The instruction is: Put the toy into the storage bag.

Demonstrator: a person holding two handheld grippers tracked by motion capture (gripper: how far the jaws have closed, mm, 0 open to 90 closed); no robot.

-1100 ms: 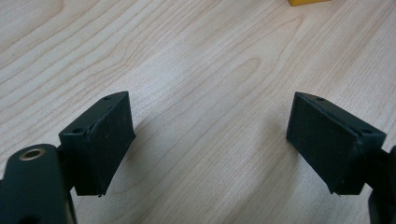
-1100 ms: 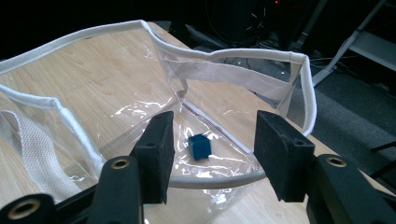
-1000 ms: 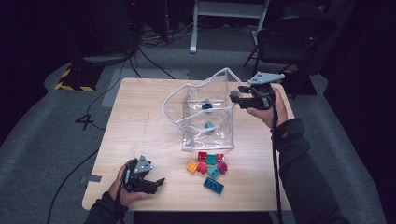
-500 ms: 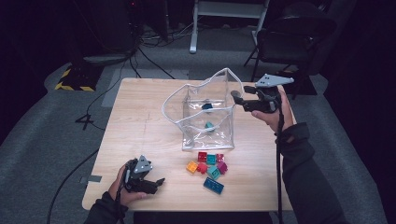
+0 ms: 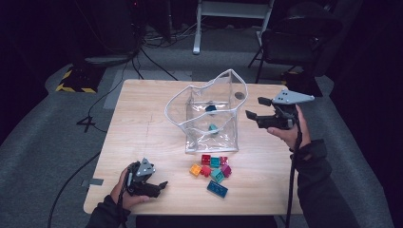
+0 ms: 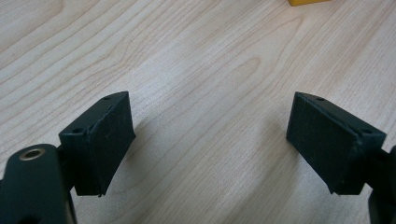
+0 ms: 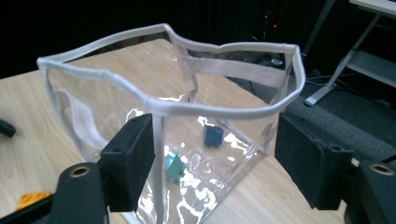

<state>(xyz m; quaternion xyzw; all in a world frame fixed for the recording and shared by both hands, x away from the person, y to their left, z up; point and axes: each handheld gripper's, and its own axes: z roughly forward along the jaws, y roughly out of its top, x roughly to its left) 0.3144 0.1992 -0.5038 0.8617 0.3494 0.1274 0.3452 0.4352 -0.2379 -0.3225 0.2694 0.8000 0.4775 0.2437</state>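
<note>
A clear plastic bag [image 5: 209, 118] with a white rim stands open on the wooden table [image 5: 142, 123]. A dark blue block [image 5: 210, 108] and a teal block [image 5: 213, 128] lie inside it. My right gripper [image 5: 256, 108] hovers just right of the bag, apart from it. Its jaws have just been opening and hold nothing. In the right gripper view the bag [image 7: 187, 105] stands beyond the right gripper [image 7: 217, 140]. Several coloured blocks [image 5: 212, 166] lie in front of the bag. My left gripper [image 5: 159, 186] rests near the front left edge, jaws apart over bare wood [image 6: 210, 130].
A blue block [image 5: 217, 188] lies nearest the table's front edge. A yellow block [image 6: 308, 2] shows at the top of the left gripper view. A black chair [image 5: 294, 38] and a metal stand [image 5: 228, 9] are behind the table, and cables run across the floor.
My right gripper let go of the bag's right rim, opened its jaws and drew away to the right. The left gripper stayed put.
</note>
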